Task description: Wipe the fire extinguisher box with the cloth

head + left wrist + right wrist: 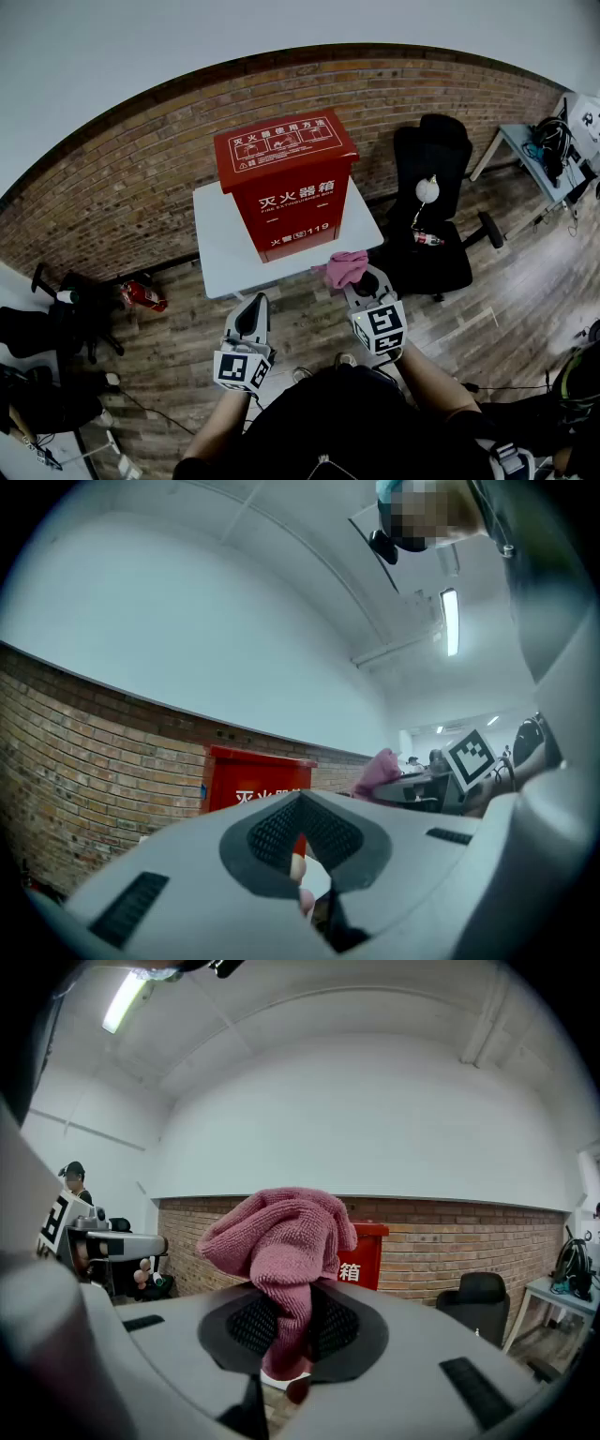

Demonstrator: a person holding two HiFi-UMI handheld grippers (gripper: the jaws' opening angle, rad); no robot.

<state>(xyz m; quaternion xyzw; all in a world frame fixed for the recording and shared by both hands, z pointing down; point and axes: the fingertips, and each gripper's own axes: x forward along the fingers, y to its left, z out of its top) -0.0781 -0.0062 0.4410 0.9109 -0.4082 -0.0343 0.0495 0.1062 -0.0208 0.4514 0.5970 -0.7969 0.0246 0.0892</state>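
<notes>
Facing a brick wall (122,206) running across the far side, above a wooden floor (309,319). Looking down on a white table (220,253) standing near that wall, with a black chair (431,216) sitting to its right. Seeing a red fire extinguisher box (291,192) standing upright on the table. Holding the left gripper (251,314) off the table's near edge, jaws squeezed to a slit, gripping nothing. Holding the right gripper (361,279) at the table's near right corner, clamping a bunched pink cloth (345,267) just beside the box's lower right front corner.
</notes>
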